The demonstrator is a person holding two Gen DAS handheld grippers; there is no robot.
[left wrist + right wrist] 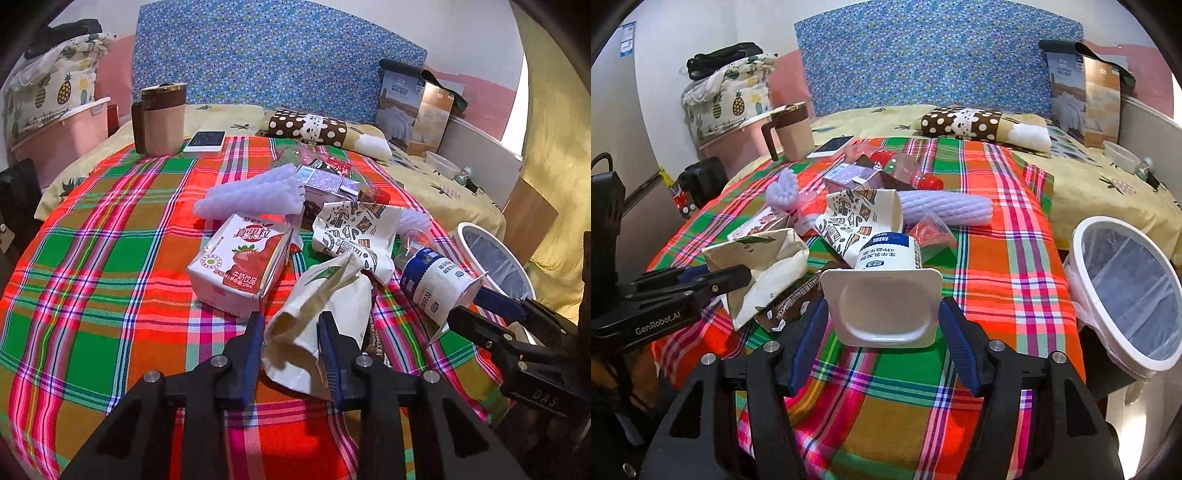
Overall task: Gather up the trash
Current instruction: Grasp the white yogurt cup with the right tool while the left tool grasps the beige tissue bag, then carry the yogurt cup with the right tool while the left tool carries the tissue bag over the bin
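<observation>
A crumpled cream paper bag [325, 295] lies at the near end of the trash pile on the plaid cloth [110, 258]. My left gripper [291, 332] is shut on it, one pad on each side; the right wrist view shows the same grip [713, 280] on the bag [768, 258]. A white and blue yogurt cup [886, 258] lies on its side with its mouth towards me. My right gripper [882, 306] spans its square rim, fingertips touching both edges. The left wrist view shows that gripper [465, 302] at the cup [432, 280]. A white-rimmed bin [1078, 243] stands to the right.
Behind lie a strawberry milk carton [240, 258], a patterned paper cup [354, 229], purple foam netting [255, 195] and small wrappers. A lidded mug [162, 118] and a phone [205, 140] sit at the far left. A polka-dot pillow [306, 125] lies beyond.
</observation>
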